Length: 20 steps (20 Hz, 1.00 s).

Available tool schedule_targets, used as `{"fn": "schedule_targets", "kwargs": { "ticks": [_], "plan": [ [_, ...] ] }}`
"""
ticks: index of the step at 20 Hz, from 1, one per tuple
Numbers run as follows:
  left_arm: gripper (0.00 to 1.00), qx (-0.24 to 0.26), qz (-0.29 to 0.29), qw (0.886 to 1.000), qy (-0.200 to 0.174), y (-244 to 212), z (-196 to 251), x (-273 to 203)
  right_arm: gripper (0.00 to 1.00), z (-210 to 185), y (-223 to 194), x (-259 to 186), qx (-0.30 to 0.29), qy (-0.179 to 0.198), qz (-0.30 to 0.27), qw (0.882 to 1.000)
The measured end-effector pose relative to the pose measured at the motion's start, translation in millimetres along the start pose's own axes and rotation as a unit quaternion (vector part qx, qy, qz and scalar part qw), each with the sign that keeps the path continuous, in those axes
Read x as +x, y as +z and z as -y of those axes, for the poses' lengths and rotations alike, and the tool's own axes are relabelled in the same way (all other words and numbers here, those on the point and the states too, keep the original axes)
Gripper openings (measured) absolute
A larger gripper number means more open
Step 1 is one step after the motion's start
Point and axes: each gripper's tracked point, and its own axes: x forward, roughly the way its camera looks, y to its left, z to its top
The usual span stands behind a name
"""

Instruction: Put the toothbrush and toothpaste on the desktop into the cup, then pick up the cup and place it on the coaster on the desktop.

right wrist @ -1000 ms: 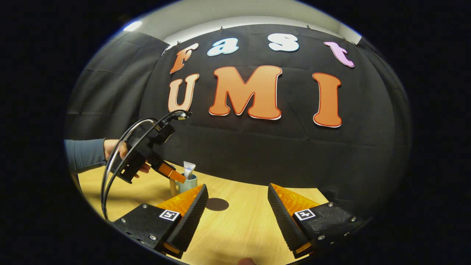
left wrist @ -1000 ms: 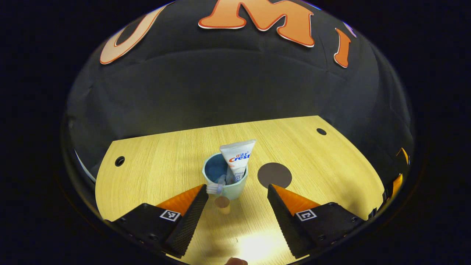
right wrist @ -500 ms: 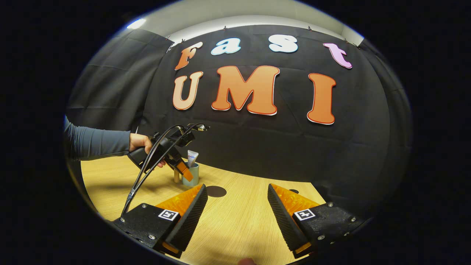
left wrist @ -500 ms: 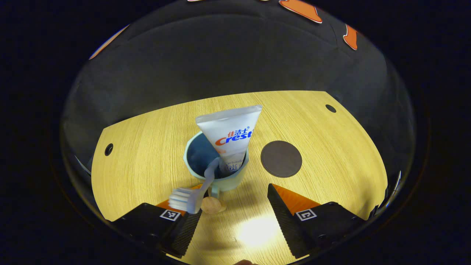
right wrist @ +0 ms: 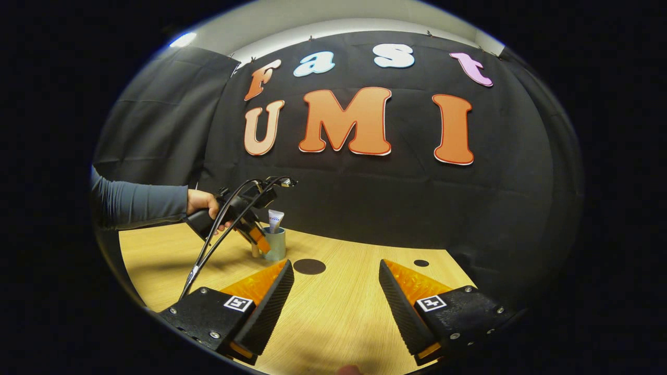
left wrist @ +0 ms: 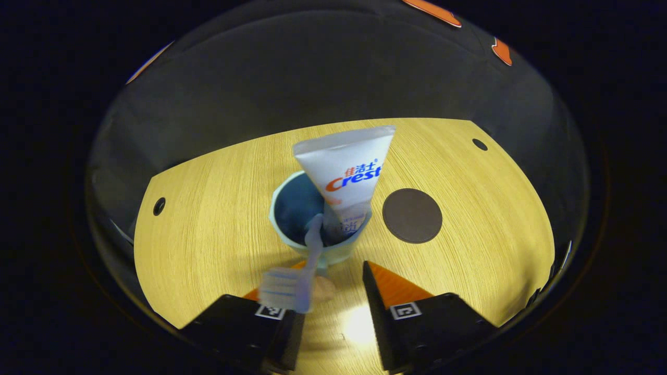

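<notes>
In the left gripper view, the left gripper [left wrist: 328, 307] hangs just above the pale green cup [left wrist: 319, 229], fingers parted around the wooden handle [left wrist: 324, 288] without clamping it. The toothpaste tube [left wrist: 348, 179] stands in the cup and the toothbrush [left wrist: 299, 268] leans out, bristles over the left finger. The dark coaster [left wrist: 412, 215] lies just beside. Best to pinch the handle squarely, clear of the brush, and lift level.

In the right gripper view, the right gripper [right wrist: 336, 294] idles over the desktop [right wrist: 338, 312], fingers wide apart, holding nothing.
</notes>
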Motion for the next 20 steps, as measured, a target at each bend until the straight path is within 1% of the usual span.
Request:
{"fn": "schedule_targets", "kwargs": {
  "ticks": [1,2,3,4,5,6,7,8,10,15,20],
  "plan": [
    [0.54,-0.003,-0.001,1.000,0.006,9,-1,-2,0.99,-1,0,0,0.004,0.002,0.001,1.000],
    [0.35,-0.009,-0.003,1.000,0.009,10,0,-7,0.99,-2,1,0,0.010,0.006,0.003,1.000],
    [0.29,-0.011,-0.002,1.000,0.008,17,2,-12,0.99,-4,3,-1,0.015,0.009,0.006,1.000],
    [0.21,-0.015,-0.004,1.000,0.007,20,0,-13,0.99,-3,4,-3,0.017,0.009,0.009,1.000],
    [0.27,-0.019,0.002,1.000,0.007,26,-1,-18,0.99,-2,4,-3,0.017,0.008,0.011,1.000],
    [0.24,-0.022,0.001,1.000,0.008,21,-7,-20,0.98,0,4,-4,0.018,0.005,0.012,1.000],
    [0.17,-0.030,0.009,0.999,0.008,23,-11,-24,0.98,2,4,-5,0.021,0.003,0.014,1.000],
    [0.21,-0.033,0.009,0.999,0.008,15,-13,-20,0.98,3,5,-6,0.026,0.001,0.015,1.000],
    [0.21,-0.042,0.017,0.999,0.009,5,-11,-21,0.98,6,4,-7,0.035,-0.003,0.017,0.999],
    [0.21,-0.054,0.045,0.997,0.011,9,-16,-36,0.98,18,-5,-9,0.054,-0.021,0.013,0.998],
    [0.21,-0.051,0.034,0.998,0.006,9,-15,-30,0.98,19,-13,-9,0.068,-0.024,0.008,0.997]
  ]
}}
